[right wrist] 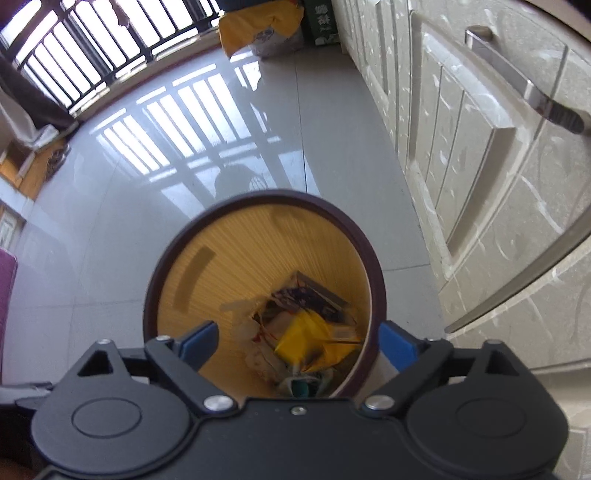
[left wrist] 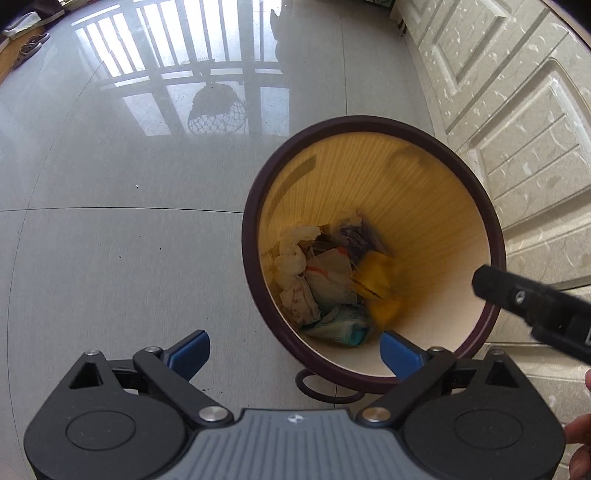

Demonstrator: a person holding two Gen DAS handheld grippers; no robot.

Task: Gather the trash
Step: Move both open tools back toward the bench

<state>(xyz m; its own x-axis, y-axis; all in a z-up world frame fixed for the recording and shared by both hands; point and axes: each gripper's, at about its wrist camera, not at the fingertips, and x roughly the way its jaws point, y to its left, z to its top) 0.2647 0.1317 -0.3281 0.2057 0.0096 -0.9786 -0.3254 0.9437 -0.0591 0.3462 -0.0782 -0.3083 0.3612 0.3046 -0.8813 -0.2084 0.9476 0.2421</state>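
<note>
A round bin with a dark brown rim (left wrist: 369, 122) and ribbed yellow inner wall stands on the tiled floor by the cabinets. At its bottom lie crumpled white papers (left wrist: 325, 280), a dark printed packet (left wrist: 354, 236) and a yellow wrapper (left wrist: 373, 280), which is blurred. My left gripper (left wrist: 293, 343) hangs open over the bin's near-left edge with nothing between its blue pads. My right gripper (right wrist: 297, 332) is open above the bin (right wrist: 273, 194), empty, with the yellow wrapper (right wrist: 310, 339) lying below it. One black finger of the right gripper (left wrist: 517, 295) reaches over the rim.
Cream panelled cabinet doors (right wrist: 480, 166) with a metal handle (right wrist: 524, 88) run along the right. Glossy grey floor tiles (left wrist: 129, 221) spread to the left. A barred window (right wrist: 74, 55), a yellow bag (right wrist: 258, 29) and slippers (left wrist: 29, 48) lie farther off. A dark ring (left wrist: 325, 387) sits by the bin's base.
</note>
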